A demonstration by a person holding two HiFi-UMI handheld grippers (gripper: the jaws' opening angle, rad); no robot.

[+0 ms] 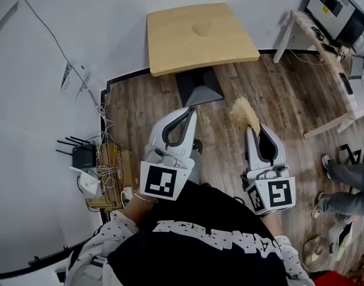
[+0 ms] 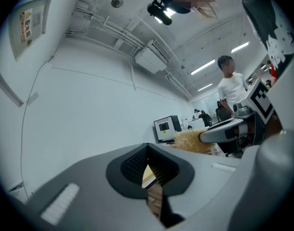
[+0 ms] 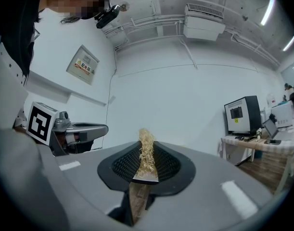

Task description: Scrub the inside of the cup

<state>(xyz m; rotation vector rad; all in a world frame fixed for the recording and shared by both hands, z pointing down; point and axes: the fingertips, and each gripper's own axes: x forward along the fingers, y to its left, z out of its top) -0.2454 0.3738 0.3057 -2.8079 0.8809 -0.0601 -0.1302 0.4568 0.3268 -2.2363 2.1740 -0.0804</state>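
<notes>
Both grippers are held out over the wooden floor, short of a small wooden table (image 1: 170,37). A pale cup-shaped thing (image 1: 201,28) stands on the tabletop, too faint to make out further. My right gripper (image 1: 253,126) is shut on a tuft of straw-coloured fibrous scrubber (image 1: 244,112), which sticks out past its tips. In the right gripper view the scrubber (image 3: 147,150) is pinched upright between the jaws of the gripper (image 3: 146,166). My left gripper (image 1: 190,112) is shut with nothing in it. In its own view the left gripper (image 2: 147,170) has its pads together, with the scrubber (image 2: 190,141) off to the right.
The table's dark base (image 1: 198,87) stands on the floor ahead of the grippers. A router with cables on a box (image 1: 89,162) sits by the left wall. A white desk with a monitor (image 1: 336,5) stands at the right. A person's legs (image 1: 342,186) are at the right edge.
</notes>
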